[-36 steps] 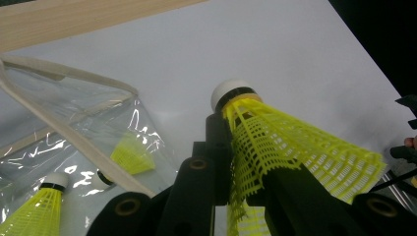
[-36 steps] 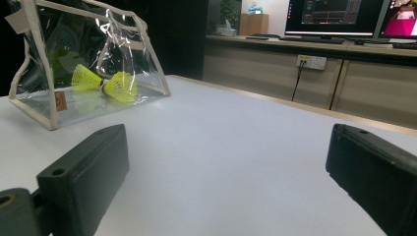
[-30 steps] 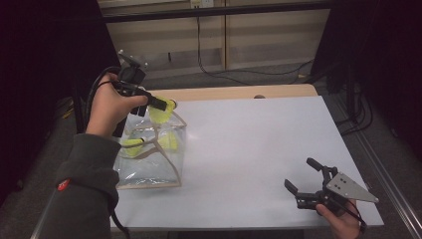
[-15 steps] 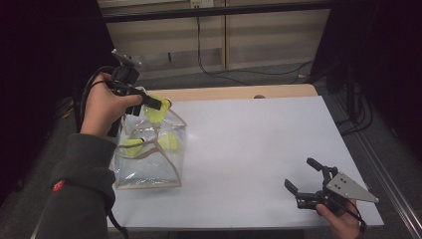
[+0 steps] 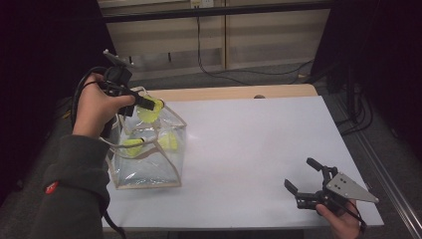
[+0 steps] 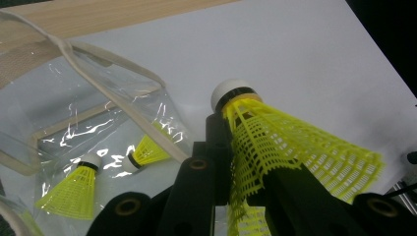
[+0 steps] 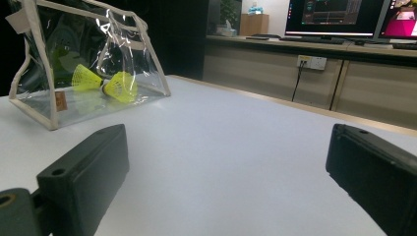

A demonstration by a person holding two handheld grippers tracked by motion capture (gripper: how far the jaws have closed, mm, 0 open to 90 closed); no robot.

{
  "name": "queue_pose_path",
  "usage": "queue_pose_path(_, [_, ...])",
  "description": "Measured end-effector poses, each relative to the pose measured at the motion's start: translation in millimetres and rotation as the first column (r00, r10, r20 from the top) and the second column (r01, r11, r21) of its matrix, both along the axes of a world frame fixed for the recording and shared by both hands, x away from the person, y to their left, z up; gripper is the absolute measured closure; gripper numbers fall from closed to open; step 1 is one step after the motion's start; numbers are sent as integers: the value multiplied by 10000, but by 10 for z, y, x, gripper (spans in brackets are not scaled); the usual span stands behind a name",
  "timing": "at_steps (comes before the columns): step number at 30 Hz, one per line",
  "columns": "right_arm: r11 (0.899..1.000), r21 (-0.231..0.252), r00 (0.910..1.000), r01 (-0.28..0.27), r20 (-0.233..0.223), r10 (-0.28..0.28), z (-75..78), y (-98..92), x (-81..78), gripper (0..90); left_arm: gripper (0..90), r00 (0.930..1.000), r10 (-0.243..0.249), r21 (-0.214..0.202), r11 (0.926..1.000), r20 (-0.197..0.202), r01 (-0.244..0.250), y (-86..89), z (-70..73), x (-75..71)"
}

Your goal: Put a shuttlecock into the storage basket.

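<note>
Bag (image 5: 149,164) at the table's (image 5: 249,149) left edge — two shuttlecocks (image 5: 133,147) inside, a third (image 5: 149,112) above its mouth.

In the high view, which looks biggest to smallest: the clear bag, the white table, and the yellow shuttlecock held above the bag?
1. White table, by far the largest.
2. Clear bag.
3. Held shuttlecock in the left gripper, the smallest; it looks about the same size as the two shuttlecocks inside the bag.

Your left gripper (image 6: 236,162) clamps a yellow shuttlecock (image 6: 290,152), white cork up past the jaws, skirt flaring right; below left sits the clear bag (image 6: 98,113), beige strap across its mouth; two more shuttlecocks (image 6: 74,189) lie inside; white table (image 6: 275,44) beyond.
</note>
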State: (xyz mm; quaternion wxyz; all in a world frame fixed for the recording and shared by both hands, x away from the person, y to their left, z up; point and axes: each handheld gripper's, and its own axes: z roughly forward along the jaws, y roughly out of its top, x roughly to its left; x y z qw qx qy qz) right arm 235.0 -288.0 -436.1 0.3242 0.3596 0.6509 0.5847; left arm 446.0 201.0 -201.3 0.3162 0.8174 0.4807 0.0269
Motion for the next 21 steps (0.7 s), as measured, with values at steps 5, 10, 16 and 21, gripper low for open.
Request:
queue_pose_path(5, [10000, -21, 10000, -15, 7, 15, -1, -1, 1, 23, 850, 10000, 77, 46, 10000, -21, -77, 39, -11, -1])
queue_pose_path(10, [10000, -18, 10000, -15, -5, 15, -1, 1, 0, 23, 850, 9999, 143, 105, 9998, -5, -143, 66, -12, -9])
queue_pose_path(16, [10000, -19, 10000, -22, 3, 22, -1, 2, 1, 23, 850, 9999, 105, 175, 9998, -28, -105, 106, -4, -20])
queue_pose_path(21, [10000, -20, 10000, -19, 10, 19, 0, 3, 1, 23, 850, 9999, 128, 226, 9997, -37, -127, 133, -9, -25])
